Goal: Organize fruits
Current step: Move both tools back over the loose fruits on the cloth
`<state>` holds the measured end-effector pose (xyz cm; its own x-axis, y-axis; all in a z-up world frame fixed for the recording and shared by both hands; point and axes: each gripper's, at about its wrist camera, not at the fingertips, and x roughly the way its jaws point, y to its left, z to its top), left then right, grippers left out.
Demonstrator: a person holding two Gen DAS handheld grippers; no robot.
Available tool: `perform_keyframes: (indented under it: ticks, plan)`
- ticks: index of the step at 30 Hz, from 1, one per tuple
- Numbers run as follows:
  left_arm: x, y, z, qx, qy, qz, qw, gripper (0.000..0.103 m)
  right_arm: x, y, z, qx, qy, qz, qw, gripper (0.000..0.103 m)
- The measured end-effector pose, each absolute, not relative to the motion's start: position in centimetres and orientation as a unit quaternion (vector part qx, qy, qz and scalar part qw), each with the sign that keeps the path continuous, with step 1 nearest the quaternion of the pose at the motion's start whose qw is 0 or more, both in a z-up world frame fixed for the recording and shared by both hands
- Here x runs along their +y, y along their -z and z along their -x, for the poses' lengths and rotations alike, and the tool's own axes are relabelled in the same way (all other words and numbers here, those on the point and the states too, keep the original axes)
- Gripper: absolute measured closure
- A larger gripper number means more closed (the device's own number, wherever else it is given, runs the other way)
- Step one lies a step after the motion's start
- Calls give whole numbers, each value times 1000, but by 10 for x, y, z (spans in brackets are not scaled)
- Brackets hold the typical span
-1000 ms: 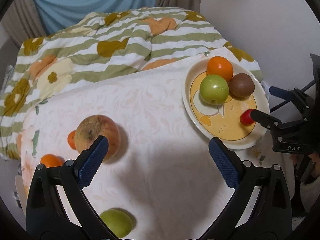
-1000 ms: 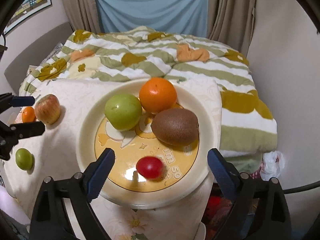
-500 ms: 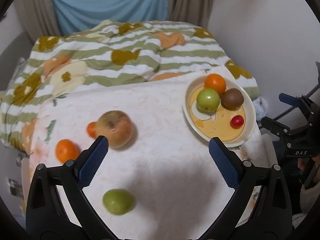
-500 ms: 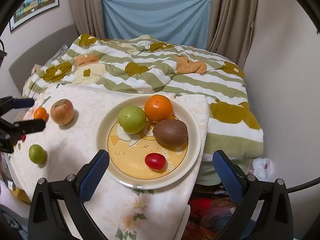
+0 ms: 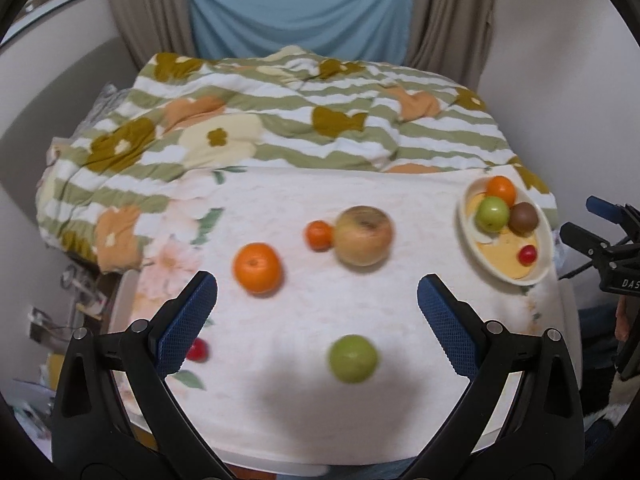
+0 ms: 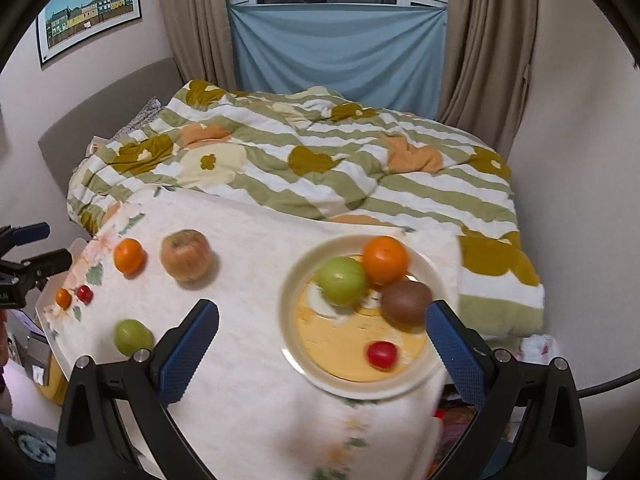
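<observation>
Now both hand-held grippers have pulled back: right hand-held gripper (image 6: 322, 332) just opened, spread and empty, its red fruit (image 6: 382, 355) left on the plate (image 6: 294, 364) at lower right (left hand-held gripper (image 5: 317, 308) likewise spread). We judge the loose green fruit (image 5: 353, 359), lower centre on the surface (image 5: 280, 392), next.
</observation>
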<state>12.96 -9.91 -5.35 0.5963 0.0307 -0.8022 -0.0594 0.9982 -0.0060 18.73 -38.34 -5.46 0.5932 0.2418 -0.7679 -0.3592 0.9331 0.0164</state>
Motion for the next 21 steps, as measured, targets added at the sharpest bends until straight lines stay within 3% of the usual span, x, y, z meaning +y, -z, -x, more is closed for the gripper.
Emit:
perform_keyframes:
  ticks: [12, 21]
  plan:
    - [-21, 91, -168, 491, 42, -43, 869, 0, -289, 77, -200, 457, -137, 41, 878, 0]
    - [-10, 137, -194, 513, 122, -91, 845, 0, -244, 114, -212, 496, -112, 3, 861, 0]
